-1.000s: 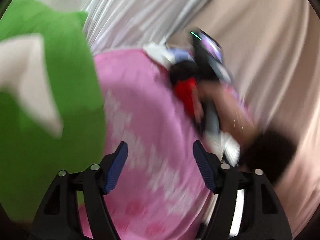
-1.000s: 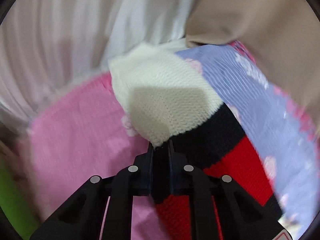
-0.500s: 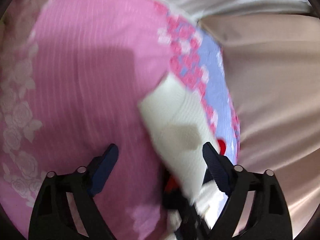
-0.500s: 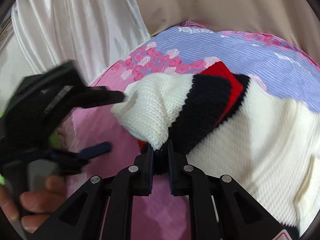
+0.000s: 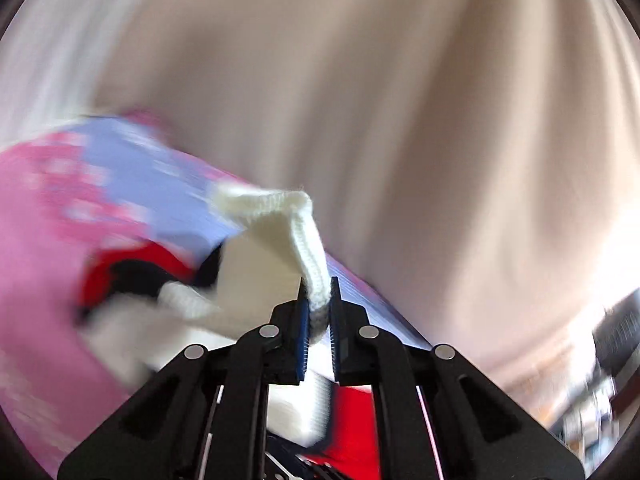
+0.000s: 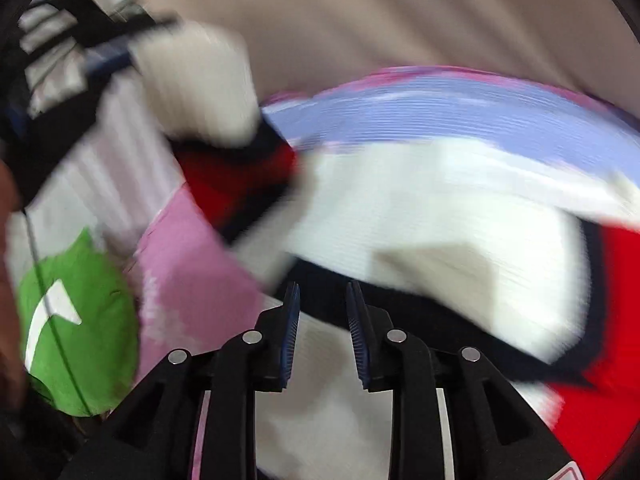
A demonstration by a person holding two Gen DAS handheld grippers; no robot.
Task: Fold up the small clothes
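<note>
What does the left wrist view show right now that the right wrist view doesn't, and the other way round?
Left wrist only: the left gripper shut on a cream edge of the knit sweater, seen close up between its blue pads, and a bright blurred area at lower right.

Right wrist only: the right gripper with its jaws apart and nothing between them, the green cushion at lower left, and the left gripper seen from outside at upper left, gripping the cream sleeve.

Both: the cream, black and red sweater, the pink and lavender bedding and the beige curtain.
</note>
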